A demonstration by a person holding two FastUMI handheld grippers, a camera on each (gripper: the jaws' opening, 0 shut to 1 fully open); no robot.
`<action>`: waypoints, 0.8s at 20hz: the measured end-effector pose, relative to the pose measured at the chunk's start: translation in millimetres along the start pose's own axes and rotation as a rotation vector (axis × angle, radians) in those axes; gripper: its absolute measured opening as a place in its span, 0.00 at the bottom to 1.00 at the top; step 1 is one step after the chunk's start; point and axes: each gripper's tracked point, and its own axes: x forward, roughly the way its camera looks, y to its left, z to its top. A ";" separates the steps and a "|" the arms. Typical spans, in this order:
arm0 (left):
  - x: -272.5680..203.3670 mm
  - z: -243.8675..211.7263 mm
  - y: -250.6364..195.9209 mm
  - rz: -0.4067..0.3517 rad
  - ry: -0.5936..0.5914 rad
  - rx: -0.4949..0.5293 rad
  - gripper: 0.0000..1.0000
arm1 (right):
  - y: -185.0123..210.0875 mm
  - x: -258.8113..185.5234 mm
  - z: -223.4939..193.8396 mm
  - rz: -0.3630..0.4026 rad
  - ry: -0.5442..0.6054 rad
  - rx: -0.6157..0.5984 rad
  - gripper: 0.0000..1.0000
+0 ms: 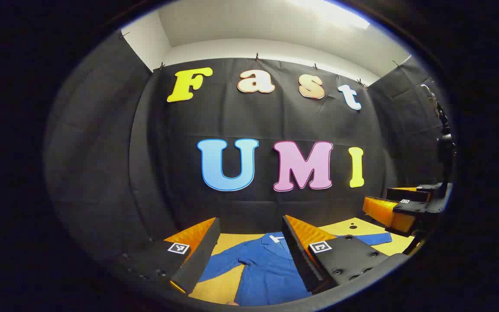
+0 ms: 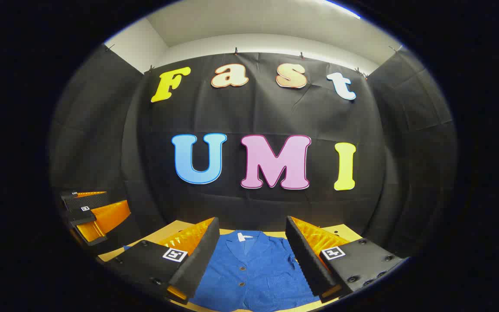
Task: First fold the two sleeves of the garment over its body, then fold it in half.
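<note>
Lying flat on the yellow table (image 1: 353, 227), the soft blue shirt (image 2: 249, 268) had small round buttons. You held your left gripper (image 1: 249, 260) and right gripper (image 2: 251, 260) above it, wedge-shaped fingers spread wide, holding nothing.

The blue buttoned cloth garment (image 2: 254, 268) looks matt and finely woven; the yellowish wooden bench (image 1: 228, 286) beneath it appears smooth.

Bright ceiling light (image 1: 332, 13) glares overhead, the booth below dim, edges bowed by fisheye, focus sharp
</note>
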 end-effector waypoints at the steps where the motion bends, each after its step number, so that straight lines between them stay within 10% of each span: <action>1: 3.2 2.0 -4.7 -0.010 -0.005 0.005 0.83 | -5.4 3.8 3.5 -0.009 -0.005 -0.003 0.96; 16: 26.9 -11.4 -12.8 0.016 0.033 0.022 0.82 | -26.7 21.8 -27.4 -0.003 0.068 0.044 0.96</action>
